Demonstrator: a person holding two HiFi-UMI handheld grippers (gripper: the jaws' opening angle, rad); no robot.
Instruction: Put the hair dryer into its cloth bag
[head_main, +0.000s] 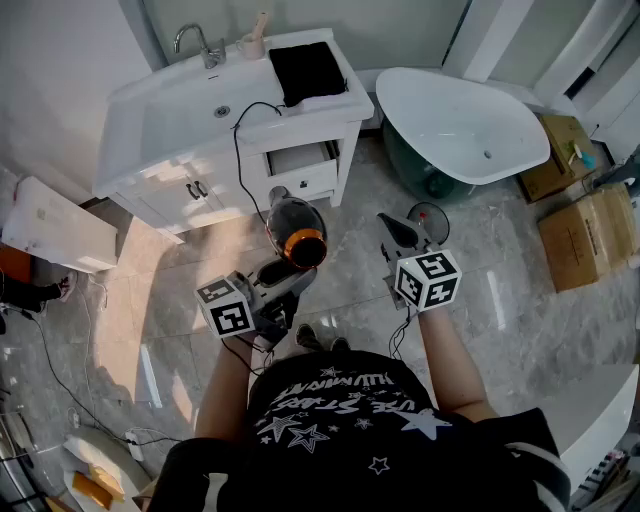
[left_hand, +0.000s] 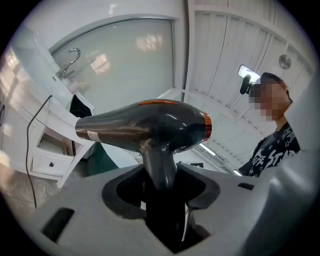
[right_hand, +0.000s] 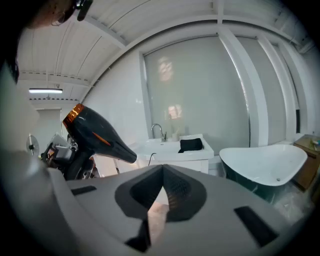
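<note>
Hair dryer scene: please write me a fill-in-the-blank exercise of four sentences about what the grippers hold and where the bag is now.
1. The left gripper is shut on the ___ of the hair dryer.
2. The right gripper is shut and holds ___.
3. The band at the rear end of the hair dryer is ___ in colour.
4. The cloth bag that lies on the white vanity is ___ in colour.

Missing words: handle; nothing; orange; black.
</note>
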